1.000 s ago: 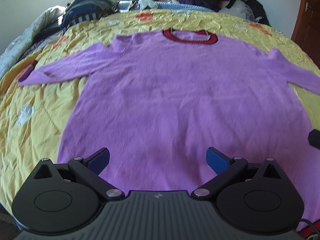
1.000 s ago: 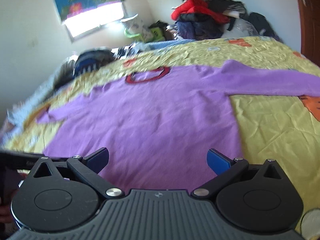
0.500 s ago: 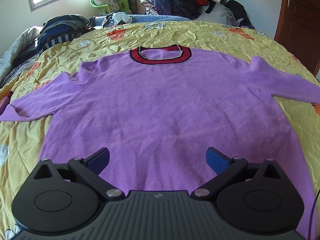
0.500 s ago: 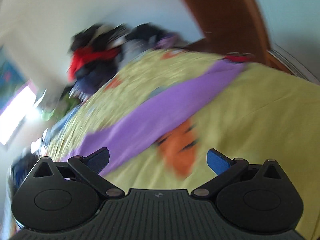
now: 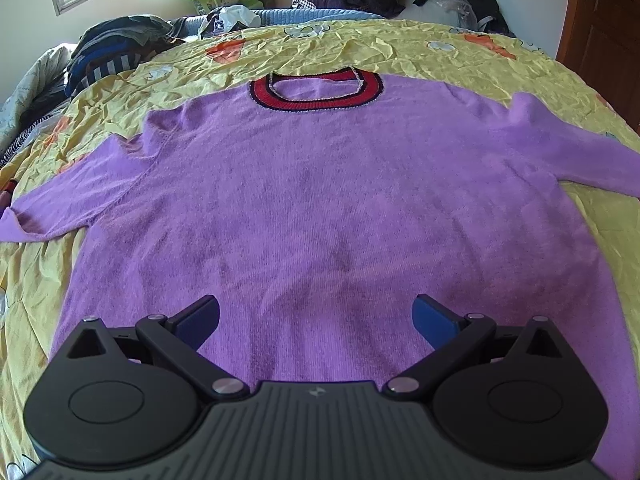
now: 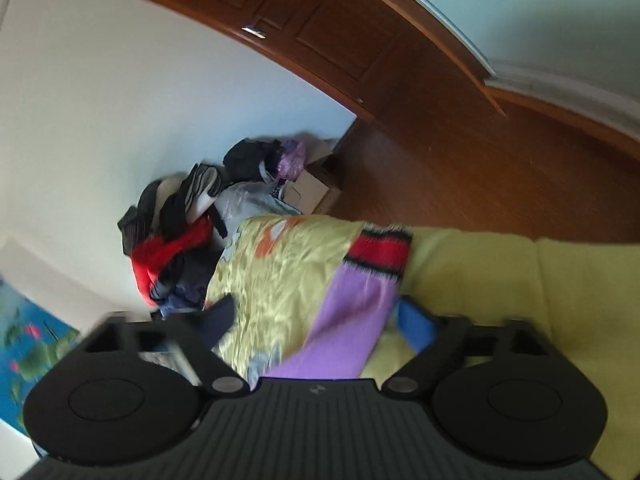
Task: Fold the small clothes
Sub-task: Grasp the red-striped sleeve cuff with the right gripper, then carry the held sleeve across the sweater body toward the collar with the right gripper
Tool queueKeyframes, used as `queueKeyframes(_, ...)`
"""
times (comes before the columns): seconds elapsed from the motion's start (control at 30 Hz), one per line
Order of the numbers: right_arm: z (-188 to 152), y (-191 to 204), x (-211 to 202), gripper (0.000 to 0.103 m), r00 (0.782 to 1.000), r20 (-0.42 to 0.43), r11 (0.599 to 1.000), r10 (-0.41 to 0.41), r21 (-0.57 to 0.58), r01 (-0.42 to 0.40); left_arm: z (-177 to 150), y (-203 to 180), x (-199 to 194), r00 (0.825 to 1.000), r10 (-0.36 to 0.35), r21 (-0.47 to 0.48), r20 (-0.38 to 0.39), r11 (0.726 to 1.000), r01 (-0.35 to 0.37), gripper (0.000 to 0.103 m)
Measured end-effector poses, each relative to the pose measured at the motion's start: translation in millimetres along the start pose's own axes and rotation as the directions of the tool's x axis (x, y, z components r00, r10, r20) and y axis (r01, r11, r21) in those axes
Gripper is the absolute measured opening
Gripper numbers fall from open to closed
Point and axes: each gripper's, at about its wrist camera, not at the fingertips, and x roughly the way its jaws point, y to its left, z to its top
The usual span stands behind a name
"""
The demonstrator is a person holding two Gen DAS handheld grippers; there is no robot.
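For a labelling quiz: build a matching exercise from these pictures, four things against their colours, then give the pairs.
Things:
1. fuzzy knitted sweater body
2. ribbed round collar band
3. crinkled bedspread
4. panelled wooden door

Colours:
A. brown
B. yellow
C. purple
D. red with dark edging

Pairs: 1-C, 2-D, 3-B, 4-A

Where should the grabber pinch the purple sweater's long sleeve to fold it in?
Probably at the red-and-black striped cuff at the end of the sleeve. It lies flat and stretched out toward the edge of the yellow bedspread, so the open right gripper, already above it, can come straight down and pinch across its width.
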Motion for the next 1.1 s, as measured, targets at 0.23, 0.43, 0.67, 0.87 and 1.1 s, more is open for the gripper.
queueKeyframes(0.23, 16.5, -30.2, 23.5, 0.020, 1.000, -0.022, 0.991, 0.022, 0.131, -0.019, 3.7, -4.0, 6.1, 1.000, 0.012, 0.008, -0.019, 1.000, -0.012, 0.103)
queueKeyframes(0.43, 18.3, -17.4, 30.6, 0.012, 0.998, -0.037, 0.995, -0.047, 0.085, 0.050, 6.1, -6.4, 5.6, 1.000, 0.010, 0.018, -0.008, 1.000, -0.010, 0.103)
queueKeyframes(0.67, 14.9, 46.5, 7.1, 0.011, 0.991, 0.132, 0.989, -0.012, -0.146, 0.031, 10.0, -4.1, 3.3, 1.000, 0.024, 0.021, 0.018, 0.999, -0.025, 0.103)
queueKeyframes(0.87, -19.8, 130.4, -9.7, 0.011, 0.979, 0.176, 0.854, 0.106, -0.520, 0.001, 14.6, 1.5, 2.7, 0.999, 0.031, 0.004, 0.037, 0.999, -0.031, 0.103)
queueKeyframes(1.1, -112.8, 170.7, 14.5, 0.011, 0.996, -0.031, 0.611, 0.084, -0.788, -0.076, 12.5, 5.9, 6.4, 1.000, 0.018, -0.014, 0.023, 1.000, -0.018, 0.103)
